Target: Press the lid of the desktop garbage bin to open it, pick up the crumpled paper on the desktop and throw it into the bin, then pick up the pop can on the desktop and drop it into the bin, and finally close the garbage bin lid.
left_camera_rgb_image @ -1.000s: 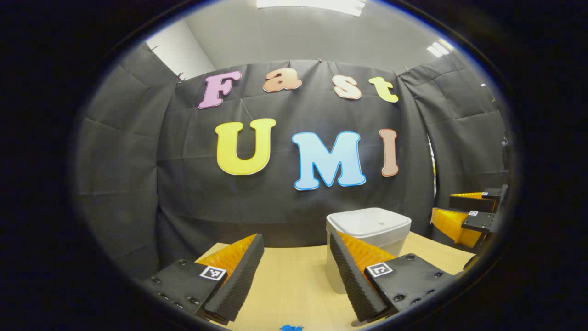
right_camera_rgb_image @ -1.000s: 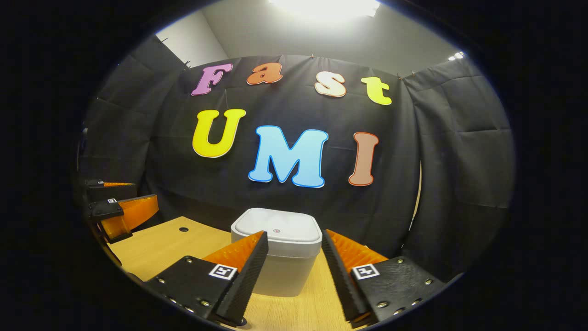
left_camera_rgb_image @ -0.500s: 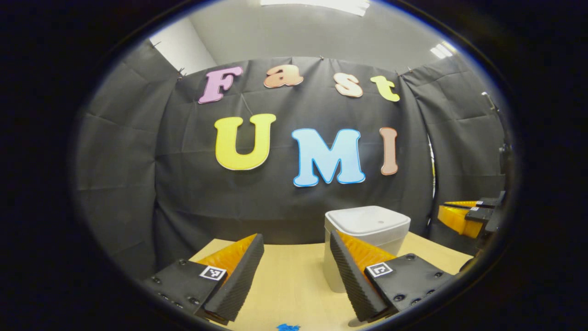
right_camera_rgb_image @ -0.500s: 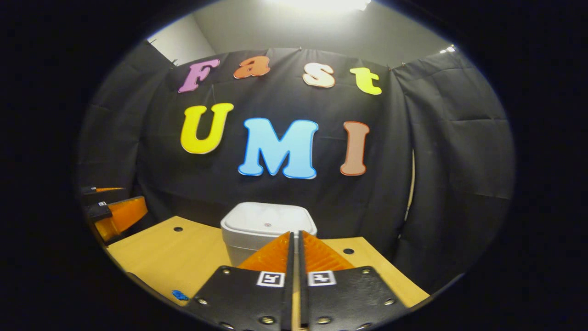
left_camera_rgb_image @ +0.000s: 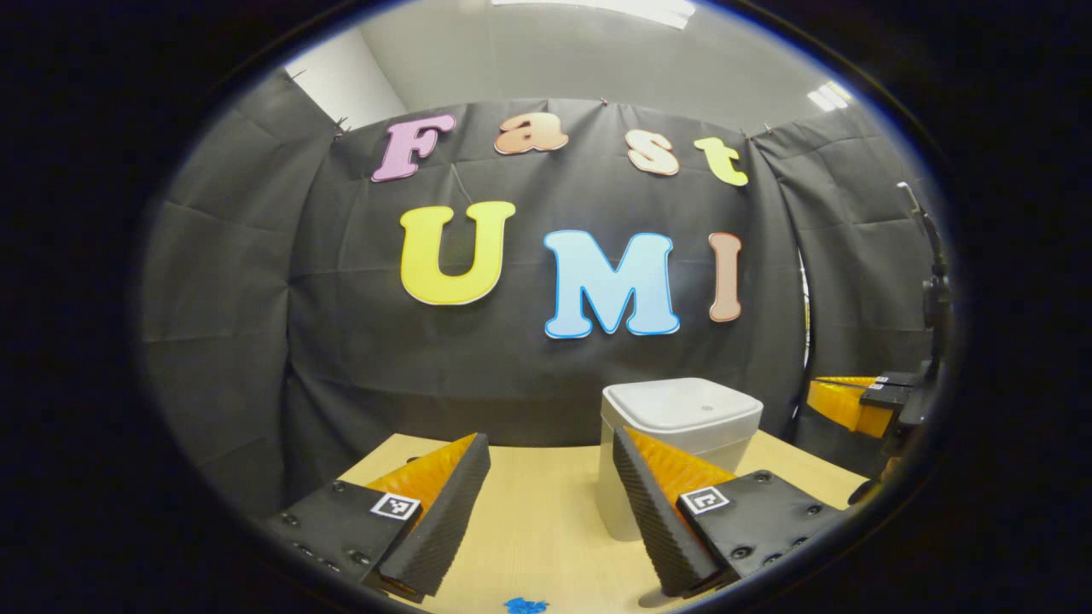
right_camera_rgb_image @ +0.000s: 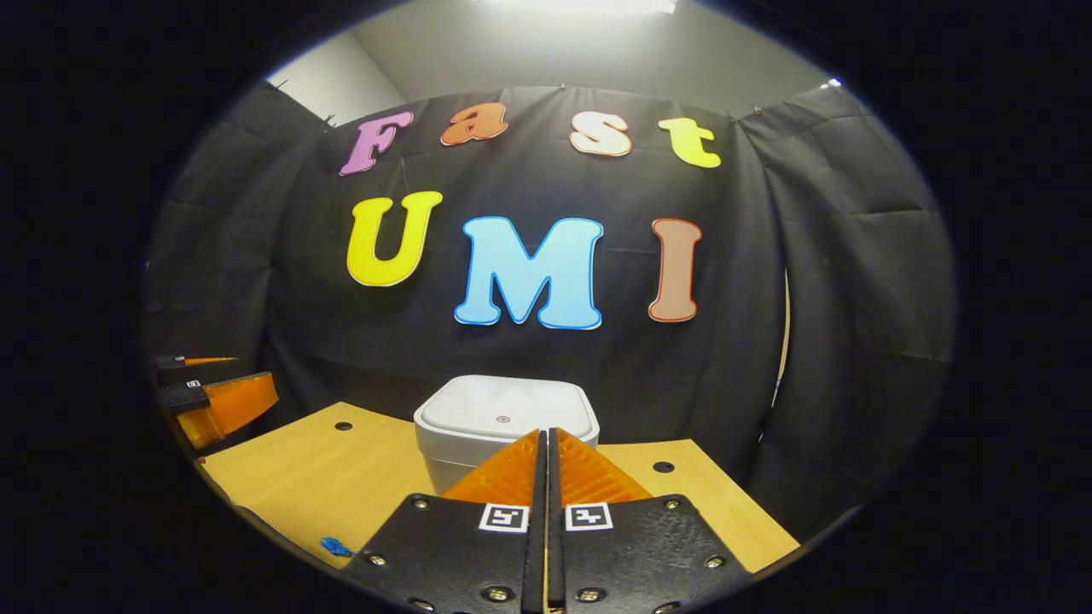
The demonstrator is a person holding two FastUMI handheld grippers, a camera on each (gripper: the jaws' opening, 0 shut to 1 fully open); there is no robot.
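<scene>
The left gripper, fingers spread and empty, hangs off to the left of the white desktop garbage bin. The right gripper, fingers pressed together, points straight at the bin just beyond its tips, the nearer tool to press the closed, square, round-cornered lid.

I saw a pale wood table, a white bin standing on it with lid closed, two round holes in the top, a small blue scrap near its front edge
</scene>
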